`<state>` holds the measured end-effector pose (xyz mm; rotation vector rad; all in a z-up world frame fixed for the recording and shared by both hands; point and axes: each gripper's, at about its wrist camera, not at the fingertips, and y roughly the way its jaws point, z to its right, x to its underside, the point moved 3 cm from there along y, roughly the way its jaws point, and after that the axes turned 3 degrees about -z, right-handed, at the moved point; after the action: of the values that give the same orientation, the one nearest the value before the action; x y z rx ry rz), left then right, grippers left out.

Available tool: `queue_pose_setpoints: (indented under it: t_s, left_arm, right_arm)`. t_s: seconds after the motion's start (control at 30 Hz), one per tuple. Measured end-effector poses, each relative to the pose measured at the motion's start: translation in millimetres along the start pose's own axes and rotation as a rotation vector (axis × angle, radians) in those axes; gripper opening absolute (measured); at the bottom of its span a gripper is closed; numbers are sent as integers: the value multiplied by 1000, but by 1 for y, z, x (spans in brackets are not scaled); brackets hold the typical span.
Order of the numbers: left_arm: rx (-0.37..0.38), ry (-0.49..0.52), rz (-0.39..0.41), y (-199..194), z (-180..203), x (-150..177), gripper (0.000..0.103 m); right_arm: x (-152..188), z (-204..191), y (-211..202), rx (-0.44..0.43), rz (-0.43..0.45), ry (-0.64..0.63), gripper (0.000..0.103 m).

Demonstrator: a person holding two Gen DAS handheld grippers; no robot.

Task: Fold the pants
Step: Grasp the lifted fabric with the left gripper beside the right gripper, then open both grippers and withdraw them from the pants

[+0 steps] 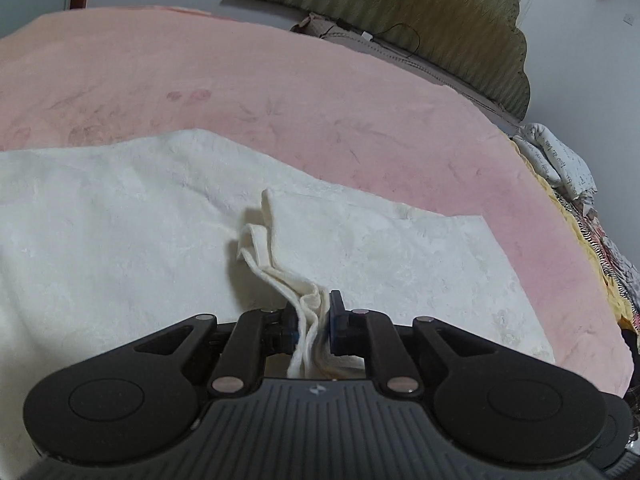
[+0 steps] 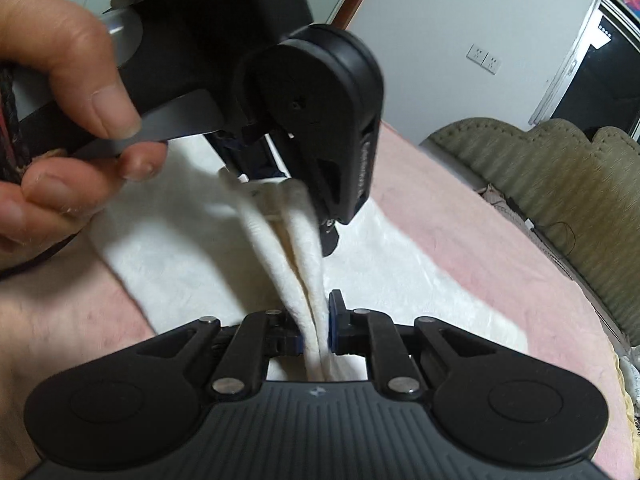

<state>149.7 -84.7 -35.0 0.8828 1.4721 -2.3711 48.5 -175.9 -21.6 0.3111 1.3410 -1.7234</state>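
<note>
Left gripper [image 1: 313, 322] clamped nearly shut on a bunched edge of the white pants [image 1: 120, 216], rest spread flat on the pink blanket [image 1: 320, 100]. Right-wrist view: right gripper [image 2: 316, 326] pinching doubled pants fabric (pulled taut) toward the other gripper, person's hand [image 2: 60, 108] squeezing its handle.

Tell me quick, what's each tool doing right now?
Left tool: closed on the bunched edge of the white textured fabric pants.
Right tool: closed on the same pants' edge.
</note>
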Motion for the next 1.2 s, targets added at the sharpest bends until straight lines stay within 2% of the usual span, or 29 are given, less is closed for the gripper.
queue_pose_setpoints:
  t_s: [0.07, 0.13, 0.2, 0.27, 0.3, 0.4, 0.47, 0.5, 0.57, 0.63, 0.7, 0.77, 0.8, 0.87, 0.9, 1.03, 1.13, 1.2]
  left_arm:
    - [-11, 24, 19, -3, 6, 0, 14]
    - [-29, 33, 28, -4, 7, 1, 26]
    - [-53, 37, 32, -7, 4, 3, 32]
    - [-70, 29, 52, -15, 1, 0, 34]
    - [-86, 21, 66, -21, -3, -3, 35]
    - [-145, -43, 111, -35, -19, -21, 35]
    - [-163, -66, 106, -38, -24, -33, 36]
    - [-169, -66, 105, -38, -23, -38, 39]
    - [-200, -39, 116, -34, -16, -47, 50]
    - [-230, -30, 133, -28, -10, -51, 66]
    - [-232, -19, 127, -15, -6, -55, 69]
    - [-286, 49, 79, 5, 1, -58, 71]
    - [-349, 111, 49, 19, 3, -57, 72]
    - [-504, 228, 10, 40, 6, -52, 74]
    - [-544, 239, 21, 43, 4, -52, 79]
    - [-525, 145, 94, 22, -13, -52, 80]
    - [-490, 88, 140, -1, -23, -50, 82]
    - [-455, 41, 134, -13, -31, -46, 85]
  right_arm:
    - [1, 4, -9, -11, -15, 2, 18]
    - [1, 15, -21, -55, -26, 14, 27]
    - [5, 30, -37, -147, -28, 59, 34]
    - [8, 57, -56, -264, 0, 161, 35]
    - [9, 73, -62, -285, 19, 218, 35]
    - [8, 125, -59, -221, 64, 396, 38]
    - [8, 151, -36, -167, 33, 509, 62]
    - [7, 159, -23, -159, 12, 549, 62]
    - [1, 163, 4, -185, -19, 620, 62]
    - [-4, 154, 18, -250, -36, 669, 62]
    - [-9, 137, 33, -306, -56, 645, 61]
    - [-7, 118, 47, -302, -132, 594, 62]
    - [-6, 107, 50, -285, -165, 541, 62]
    - [-7, 89, 37, -244, -151, 432, 65]
    - [-6, 87, 30, -249, -148, 432, 65]
    - [-6, 85, -19, -257, 16, 472, 65]
    - [-5, 69, -41, -236, 88, 380, 64]
    - [-7, 54, -46, -214, 110, 298, 64]
